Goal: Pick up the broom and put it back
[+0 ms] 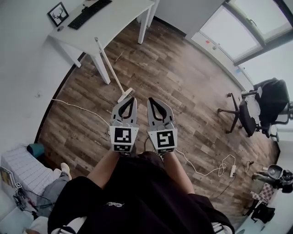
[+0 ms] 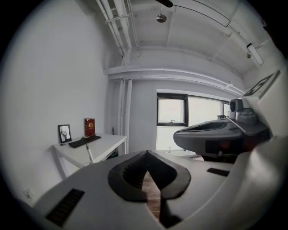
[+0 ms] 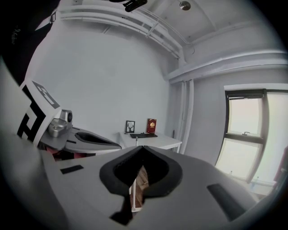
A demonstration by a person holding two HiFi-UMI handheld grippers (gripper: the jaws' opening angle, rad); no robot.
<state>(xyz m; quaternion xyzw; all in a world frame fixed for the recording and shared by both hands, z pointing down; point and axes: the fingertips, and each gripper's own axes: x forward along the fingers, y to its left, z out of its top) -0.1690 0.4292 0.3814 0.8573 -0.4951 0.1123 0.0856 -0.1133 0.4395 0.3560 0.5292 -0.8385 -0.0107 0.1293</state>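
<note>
The broom (image 1: 111, 68) leans with its white handle against the front edge of the white desk (image 1: 120, 19), its brush head (image 1: 127, 95) on the wooden floor. My left gripper (image 1: 132, 99) is held level just right of the brush head, shut and empty. Beside it, my right gripper (image 1: 152, 99) is also shut with nothing in it. In the left gripper view the closed jaws (image 2: 146, 152) point toward the desk, and the broom handle (image 2: 89, 153) rises at their left. In the right gripper view the handle (image 3: 132, 194) shows through the loop behind the shut tips (image 3: 142, 147).
A keyboard (image 1: 89, 13) and a framed picture (image 1: 58, 13) lie on the desk. A black office chair (image 1: 256, 109) stands at the right by the windows. A white cable with a power strip (image 1: 232, 170) trails over the floor. Another person's foot (image 1: 65, 170) is at lower left.
</note>
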